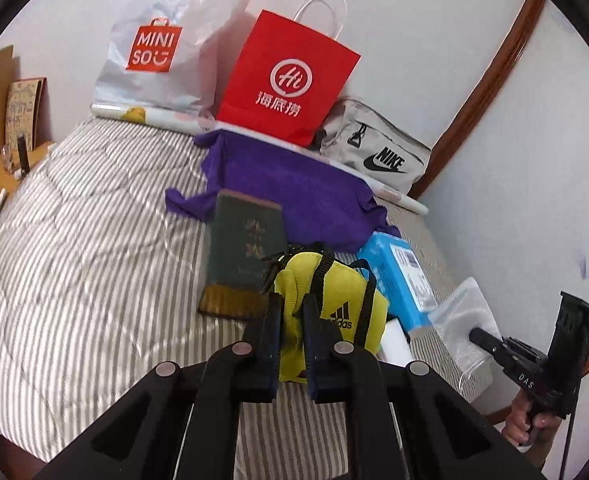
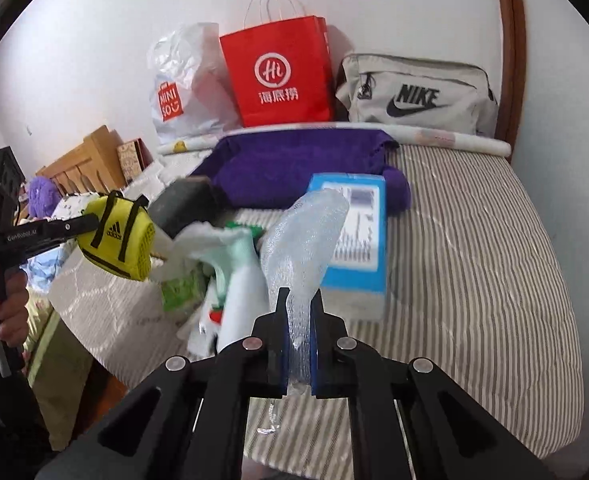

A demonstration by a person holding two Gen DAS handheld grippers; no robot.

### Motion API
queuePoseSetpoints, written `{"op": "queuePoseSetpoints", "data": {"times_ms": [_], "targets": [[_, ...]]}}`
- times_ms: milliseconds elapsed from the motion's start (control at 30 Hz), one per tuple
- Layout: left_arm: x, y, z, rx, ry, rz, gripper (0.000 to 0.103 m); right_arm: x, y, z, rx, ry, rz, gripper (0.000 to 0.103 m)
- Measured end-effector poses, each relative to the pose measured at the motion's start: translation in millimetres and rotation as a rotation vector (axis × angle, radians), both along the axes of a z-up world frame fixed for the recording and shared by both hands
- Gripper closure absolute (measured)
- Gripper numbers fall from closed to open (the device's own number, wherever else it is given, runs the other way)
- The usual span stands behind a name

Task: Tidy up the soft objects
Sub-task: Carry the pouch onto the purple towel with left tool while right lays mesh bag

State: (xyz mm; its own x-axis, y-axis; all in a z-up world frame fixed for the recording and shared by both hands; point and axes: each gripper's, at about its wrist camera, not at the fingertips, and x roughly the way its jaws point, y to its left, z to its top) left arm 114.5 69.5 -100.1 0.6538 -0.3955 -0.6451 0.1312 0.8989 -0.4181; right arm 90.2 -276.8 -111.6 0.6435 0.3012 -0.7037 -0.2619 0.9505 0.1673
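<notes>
My left gripper [image 1: 292,312] is shut on a small yellow Adidas pouch [image 1: 334,312] with black straps, lifted above the striped bed. The same pouch [image 2: 116,236] shows at the left of the right wrist view, pinched by the left gripper [image 2: 90,224]. My right gripper [image 2: 299,304] is shut on a clear bubble-wrap bag [image 2: 306,232] that stands up from its jaws. In the left wrist view that bag [image 1: 464,320] hangs from the right gripper [image 1: 474,336] at the right edge. A purple towel [image 1: 294,196] lies folded further back on the bed.
A dark green booklet [image 1: 242,256] and a blue box [image 1: 402,280] lie on the striped cover [image 1: 74,260]. A red paper bag [image 1: 286,80], white Miniso bag [image 1: 162,48] and grey Nike pouch [image 1: 378,148] lean on the wall. White and green soft items [image 2: 230,276] lie left of the right gripper.
</notes>
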Motion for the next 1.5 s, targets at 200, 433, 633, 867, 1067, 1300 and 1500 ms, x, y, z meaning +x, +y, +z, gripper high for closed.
{"op": "queuePoseSetpoints", "data": {"times_ms": [200, 433, 633, 867, 1067, 1300, 1500], "targets": [[25, 1, 20, 0.027, -0.013, 0.014, 0.093, 37, 9, 22, -0.025, -0.028, 0.008, 0.096], [68, -3, 30, 0.066, -0.010, 0.023, 0.093, 90, 14, 43, -0.026, -0.067, 0.034, 0.096], [112, -9, 37, 0.086, -0.016, 0.027, 0.093, 146, 17, 42, -0.032, -0.047, 0.026, 0.096], [169, -15, 24, 0.089, 0.019, 0.026, 0.093, 194, 23, 28, -0.037, -0.018, 0.036, 0.096], [215, -20, 5, 0.093, 0.065, 0.023, 0.093, 235, 21, 4, -0.037, 0.034, 0.023, 0.095], [264, -28, -23, 0.107, 0.123, 0.001, 0.093, 275, 23, -18, -0.036, 0.090, 0.027, 0.095], [293, -25, -42, 0.110, 0.178, 0.014, 0.093, 302, 30, -39, -0.056, 0.163, 0.034, 0.095]]}}
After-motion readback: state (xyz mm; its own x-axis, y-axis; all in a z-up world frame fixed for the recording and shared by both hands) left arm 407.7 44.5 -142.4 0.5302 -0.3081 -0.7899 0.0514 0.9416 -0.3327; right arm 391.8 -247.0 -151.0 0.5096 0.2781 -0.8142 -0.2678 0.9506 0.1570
